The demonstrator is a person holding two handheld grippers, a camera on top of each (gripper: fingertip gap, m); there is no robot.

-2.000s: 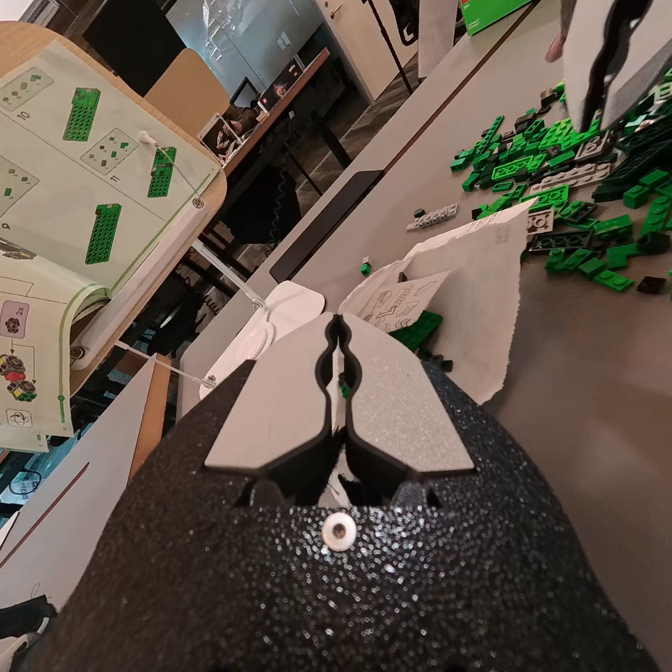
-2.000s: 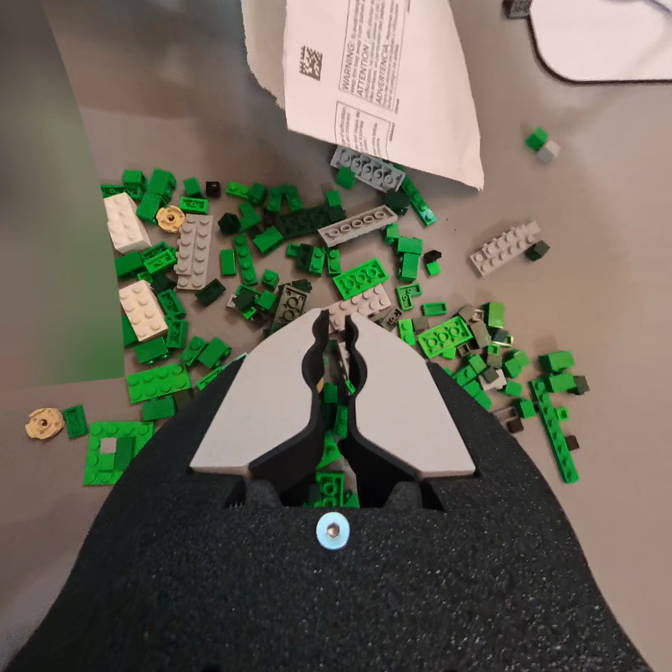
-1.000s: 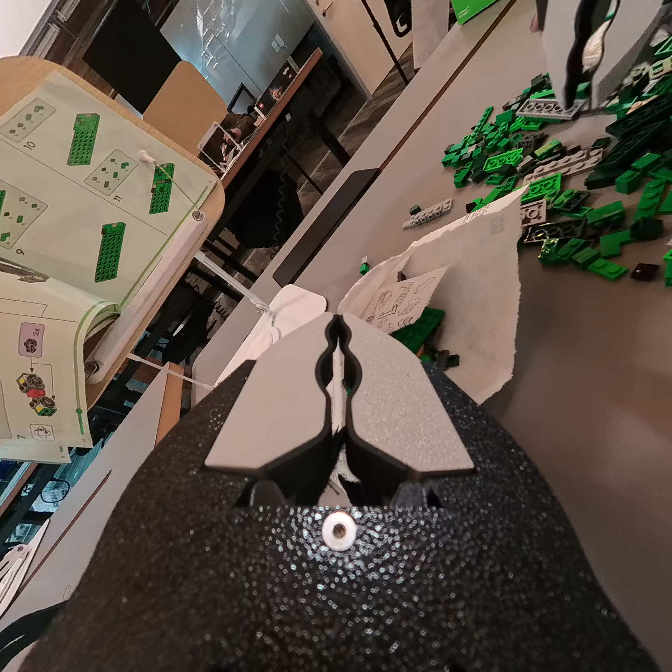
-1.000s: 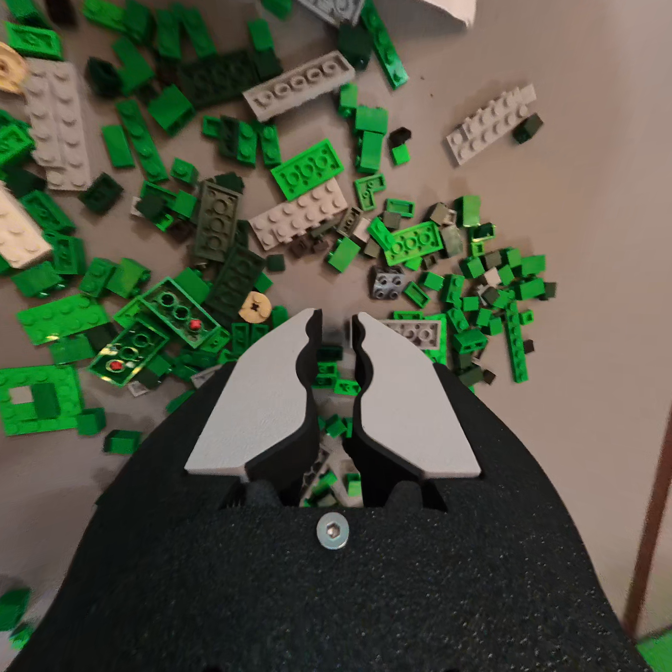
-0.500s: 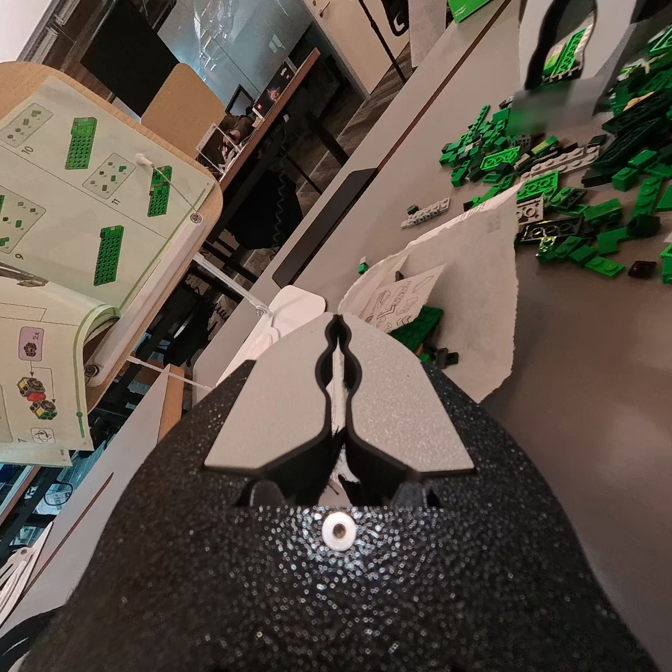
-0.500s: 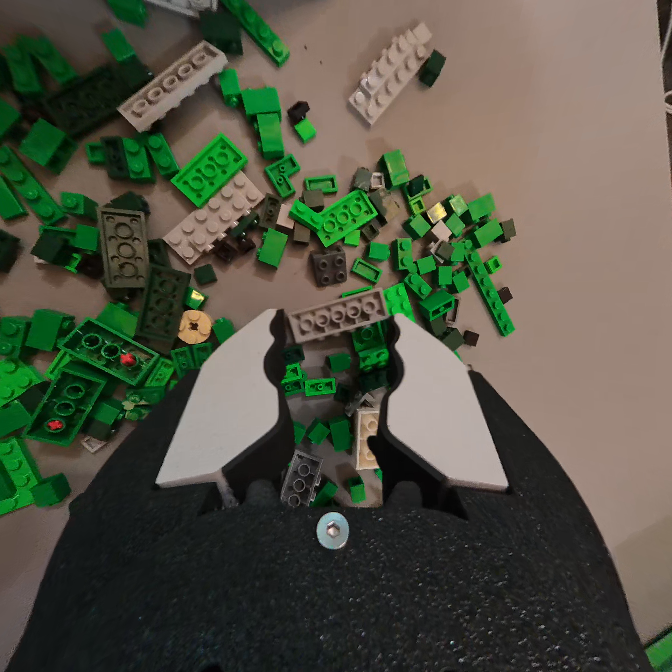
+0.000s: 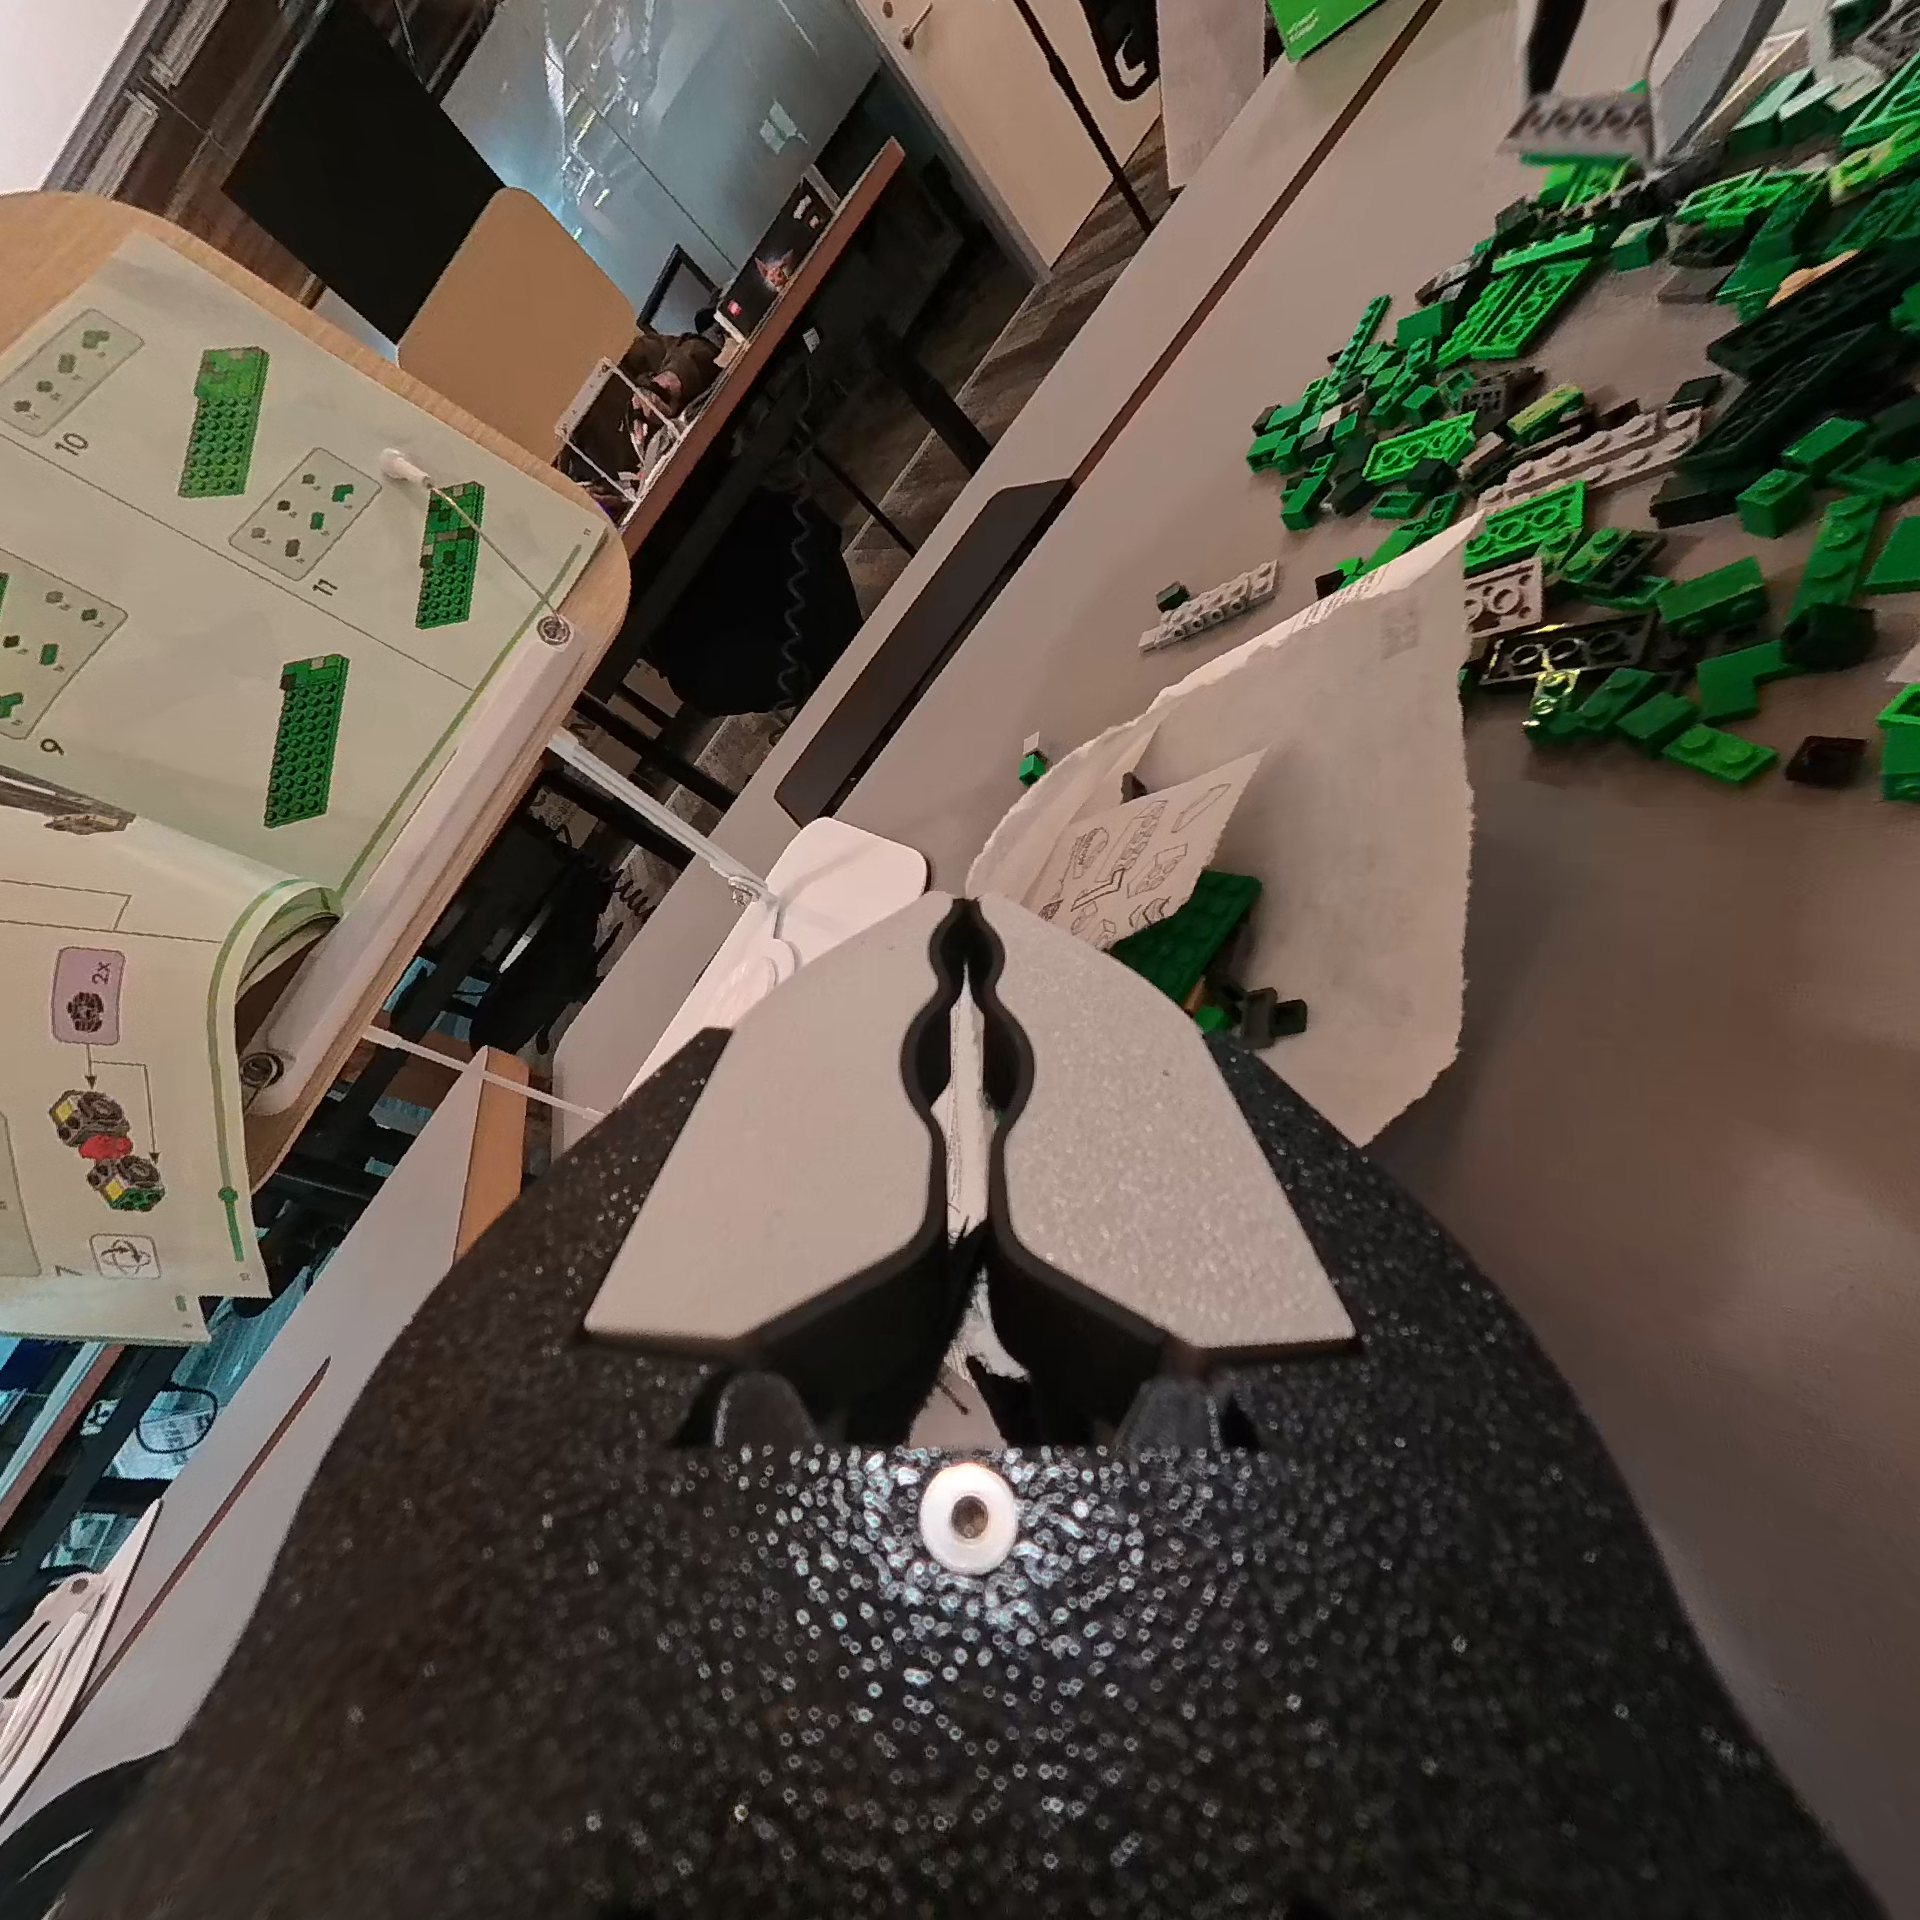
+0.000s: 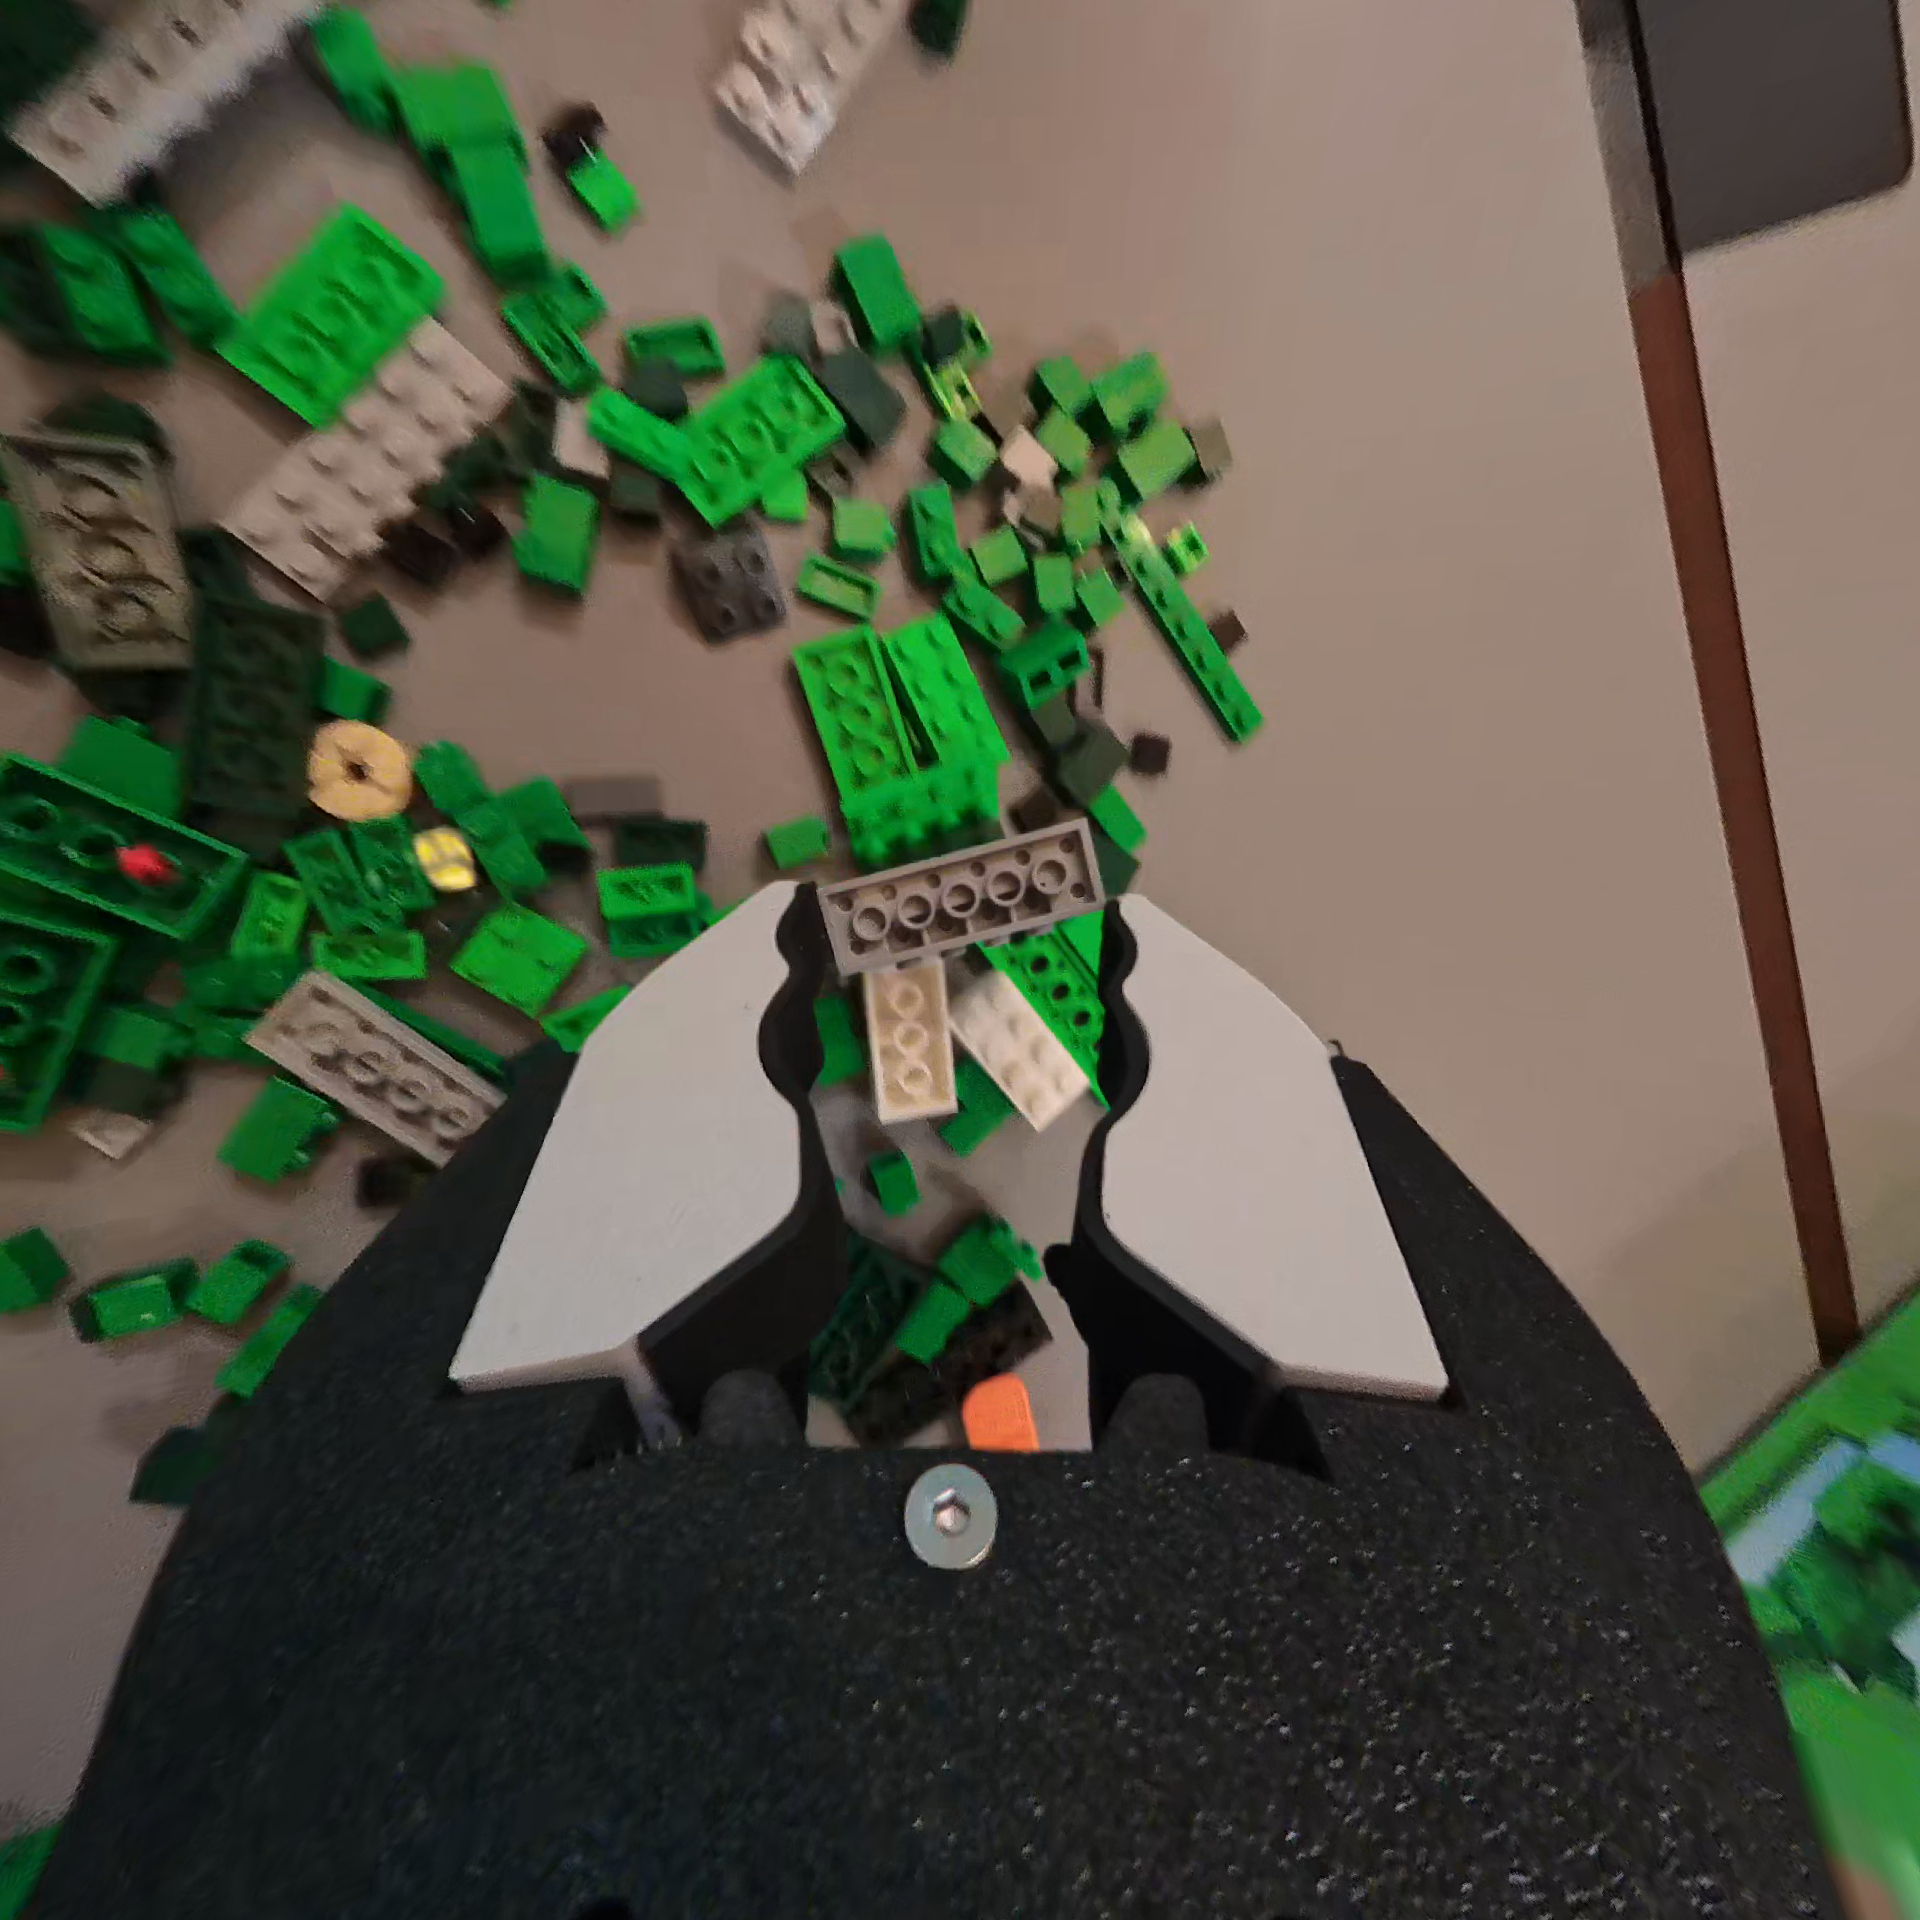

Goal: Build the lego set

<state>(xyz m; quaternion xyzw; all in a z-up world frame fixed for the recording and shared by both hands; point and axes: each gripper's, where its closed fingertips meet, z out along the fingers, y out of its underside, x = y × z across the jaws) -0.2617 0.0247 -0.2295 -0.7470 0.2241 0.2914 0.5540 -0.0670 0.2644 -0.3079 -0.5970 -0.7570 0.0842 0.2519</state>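
Observation:
My right gripper [image 8: 956, 914] is shut on a long grey plate [image 8: 961, 912], held crosswise at the fingertips, underside toward the camera, above the pile of loose green, grey and white bricks [image 8: 748, 436]. In the left wrist view this gripper [image 7: 1590, 62] and the plate [image 7: 1579, 120] show at the top right, above the pile [image 7: 1662, 468]. My left gripper [image 7: 961, 920] is shut low over the grey table, in front of a torn white paper bag [image 7: 1351, 831]. I see nothing held in it. A green plate [image 7: 1195, 935] lies partly under the bag.
An open instruction booklet [image 7: 260, 623] stands on a wooden holder at the left. A white flat object [image 7: 842, 873] lies beyond the left fingertips. A green box corner [image 8: 1829, 1558] and a brown table seam [image 8: 1725, 727] are at the right. A dark panel [image 8: 1787, 104] sits in the far corner. Tip to tip, the grippers are about 30 centimetres apart.
My right gripper moved over the pile, opened, closed on the grey plate and lifted it. My left gripper has stayed shut and almost still.

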